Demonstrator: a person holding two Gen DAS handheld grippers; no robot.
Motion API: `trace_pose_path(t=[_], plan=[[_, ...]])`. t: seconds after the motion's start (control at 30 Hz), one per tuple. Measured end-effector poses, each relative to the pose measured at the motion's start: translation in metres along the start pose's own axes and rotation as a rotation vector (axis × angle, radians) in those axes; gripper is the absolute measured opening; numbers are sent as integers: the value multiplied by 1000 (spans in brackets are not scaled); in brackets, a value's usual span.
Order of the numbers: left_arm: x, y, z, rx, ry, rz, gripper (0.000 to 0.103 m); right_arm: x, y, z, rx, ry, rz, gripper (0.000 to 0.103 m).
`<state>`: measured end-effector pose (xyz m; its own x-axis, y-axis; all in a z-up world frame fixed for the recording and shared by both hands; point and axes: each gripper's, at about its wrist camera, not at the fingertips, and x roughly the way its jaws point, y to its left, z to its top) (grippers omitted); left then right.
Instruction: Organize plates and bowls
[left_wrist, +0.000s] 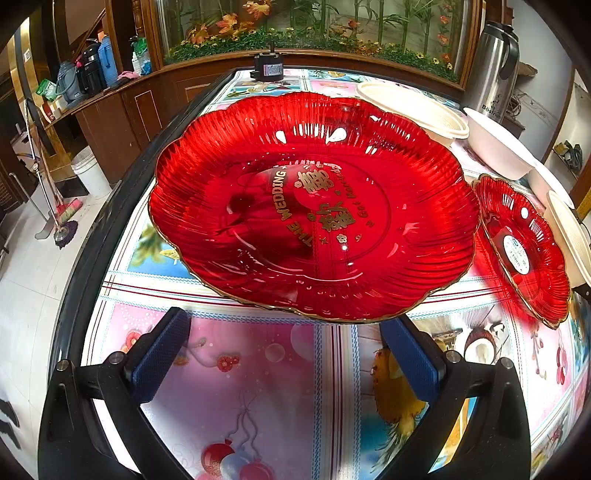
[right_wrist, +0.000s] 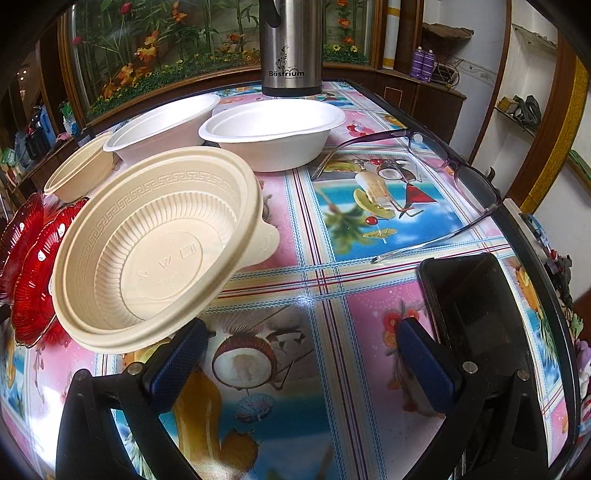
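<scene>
Fingers of left gripper (left_wrist: 284, 354) spread apart, nothing between them; large scalloped red glass plate (left_wrist: 314, 206) sits just beyond the tips, mid-frame, gold lettering running roughly bottom-to-top. Second, smaller red glass plate (left_wrist: 524, 251) at right edge, tilted. Red plates counted: two.

Right gripper (right_wrist: 299, 362) likewise parted and empty. Beige ribbed plastic bowl (right_wrist: 159, 251) tilted, opening facing the camera, its rim touching the left finger. Second beige bowl (right_wrist: 79, 168) upper left; two white paper bowls (right_wrist: 273, 133) behind. Steel thermos (right_wrist: 290, 44) top centre, purple-framed glasses (right_wrist: 439, 162) upper right, black phone (right_wrist: 476, 306) beside right finger, all on patterned tablecloth (right_wrist: 332, 266).
</scene>
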<state>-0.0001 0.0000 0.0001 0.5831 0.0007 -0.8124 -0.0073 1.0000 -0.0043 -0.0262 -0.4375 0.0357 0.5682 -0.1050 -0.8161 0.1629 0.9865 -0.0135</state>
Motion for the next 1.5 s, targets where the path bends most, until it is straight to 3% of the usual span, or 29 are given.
trace_pose_path(t=[0.97, 1.1, 1.3, 1.5], plan=[[-3, -4, -2, -88, -5, 65, 103, -2, 2, -3, 0, 5, 0, 103], [-10, -1, -3, -103, -46, 84, 103, -6, 1, -3, -3, 0, -3, 103], [-33, 0, -7, -111, -170, 112, 103, -40, 6, -9, -22, -142, -22, 102], [-38, -5, -8, -83, -217, 121, 103, -79, 4, -10, 2, -265, 17, 102]])
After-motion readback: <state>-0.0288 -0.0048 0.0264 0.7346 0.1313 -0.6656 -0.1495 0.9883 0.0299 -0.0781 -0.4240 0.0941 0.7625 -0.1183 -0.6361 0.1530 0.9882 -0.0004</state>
